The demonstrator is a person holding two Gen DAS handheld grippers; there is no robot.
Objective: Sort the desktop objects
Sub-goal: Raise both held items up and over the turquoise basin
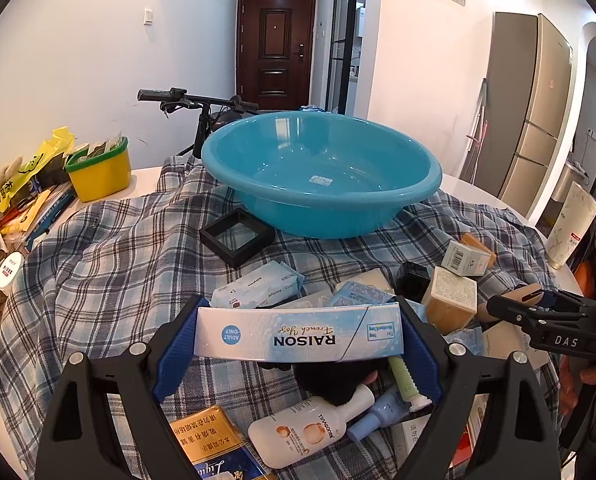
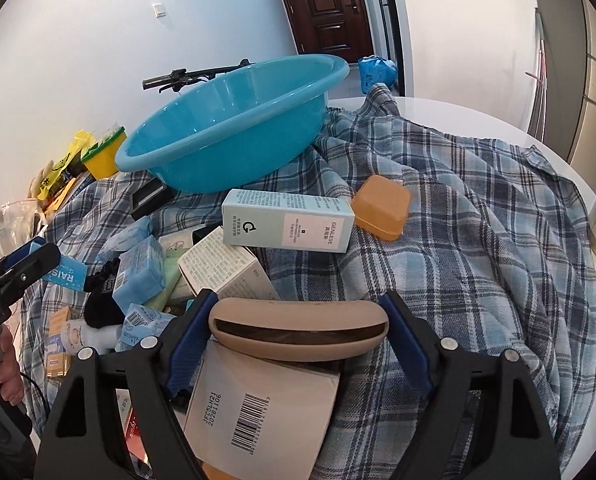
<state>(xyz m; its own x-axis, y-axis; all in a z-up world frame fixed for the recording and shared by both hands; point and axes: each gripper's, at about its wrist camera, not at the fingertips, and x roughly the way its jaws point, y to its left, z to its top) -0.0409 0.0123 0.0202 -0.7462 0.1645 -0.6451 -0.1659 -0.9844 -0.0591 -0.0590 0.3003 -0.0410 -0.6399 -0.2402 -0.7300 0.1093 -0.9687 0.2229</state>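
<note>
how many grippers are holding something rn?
2. The left gripper is clamped on the long RAISON box above the pile. The right gripper grips the beige case, over a white barcode box.

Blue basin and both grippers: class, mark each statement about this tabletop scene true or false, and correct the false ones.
1. The blue basin holds several boxes. False: nothing has been put in it.
2. The left gripper clamps the RAISON box. True.
3. The right gripper holds an orange soap box. False: it clamps a beige case; the orange box lies on the plaid cloth.
4. The basin stands on the plaid cloth. True.
</note>
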